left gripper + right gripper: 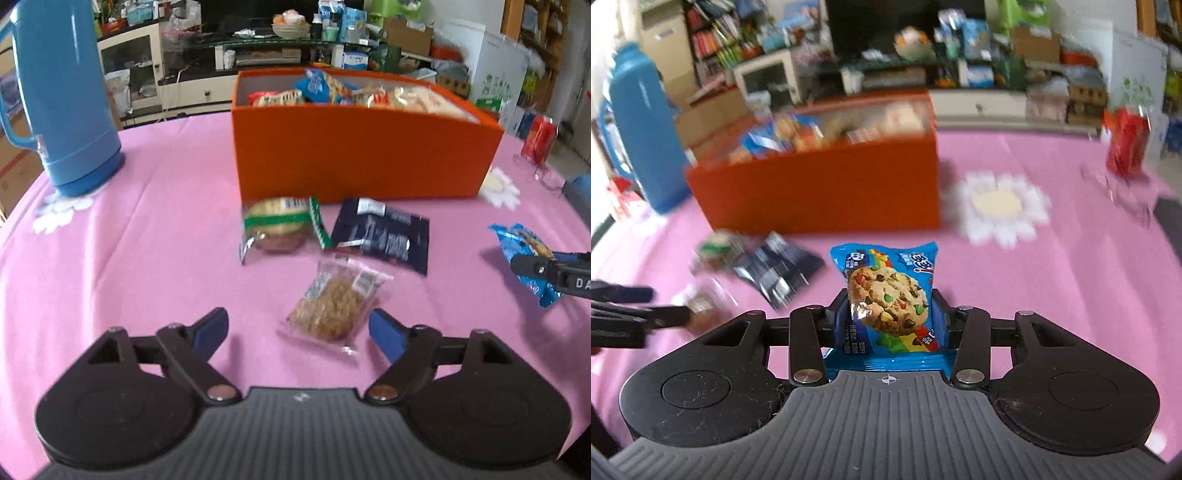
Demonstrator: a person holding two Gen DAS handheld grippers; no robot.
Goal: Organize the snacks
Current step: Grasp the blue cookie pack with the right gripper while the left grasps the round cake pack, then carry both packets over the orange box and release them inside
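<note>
An orange box [354, 155] holding several snack packets stands on the pink table; it also shows in the right wrist view [820, 188]. In front of it lie a green-banded cake packet [280, 229], a dark blue packet [384, 236] and a clear packet with a brown cookie [332, 306]. My left gripper [297, 328] is open, low over the table, its fingertips either side of the clear packet's near end. My right gripper [890, 314] is shut on a blue chocolate-chip cookie packet [890, 299], held above the table; that packet also shows in the left wrist view [524, 254].
A blue thermos jug [62, 99] stands at the back left. A red can [539, 138] stands at the back right, with a white flower-shaped coaster [997, 206] to the right of the box. The pink tablecloth [129, 258] covers the round table.
</note>
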